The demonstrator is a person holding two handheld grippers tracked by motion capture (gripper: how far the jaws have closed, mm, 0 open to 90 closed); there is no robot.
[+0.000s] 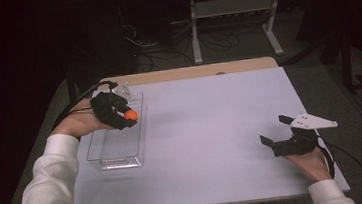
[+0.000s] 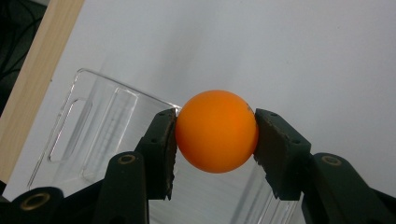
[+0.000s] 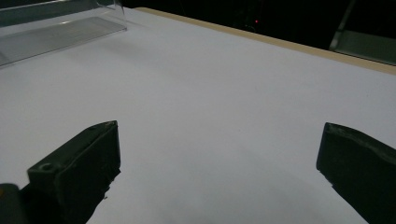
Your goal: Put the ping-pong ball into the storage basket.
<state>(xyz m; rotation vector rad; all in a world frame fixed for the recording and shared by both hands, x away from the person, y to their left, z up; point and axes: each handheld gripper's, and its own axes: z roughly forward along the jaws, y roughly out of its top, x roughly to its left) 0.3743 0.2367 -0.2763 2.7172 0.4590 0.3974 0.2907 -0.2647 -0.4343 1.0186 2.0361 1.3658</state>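
Orange ball (image 2: 216,131) clamped in left hand-held gripper (image 2: 215,140), partly masking clear tray (image 2: 88,126); right hand-held gripper (image 3: 219,172) agape.

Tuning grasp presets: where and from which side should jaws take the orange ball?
Across its widest middle, one pad on each opposite side, as the left gripper does now to the orange ball above the clear tray. It is a smooth sphere, so off-centre pads would likely squeeze it out. Any side suits.

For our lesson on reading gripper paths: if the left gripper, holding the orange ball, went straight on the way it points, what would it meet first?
Probably the clear tray: the left gripper points down over it with the orange ball leading, though depth is unclear.
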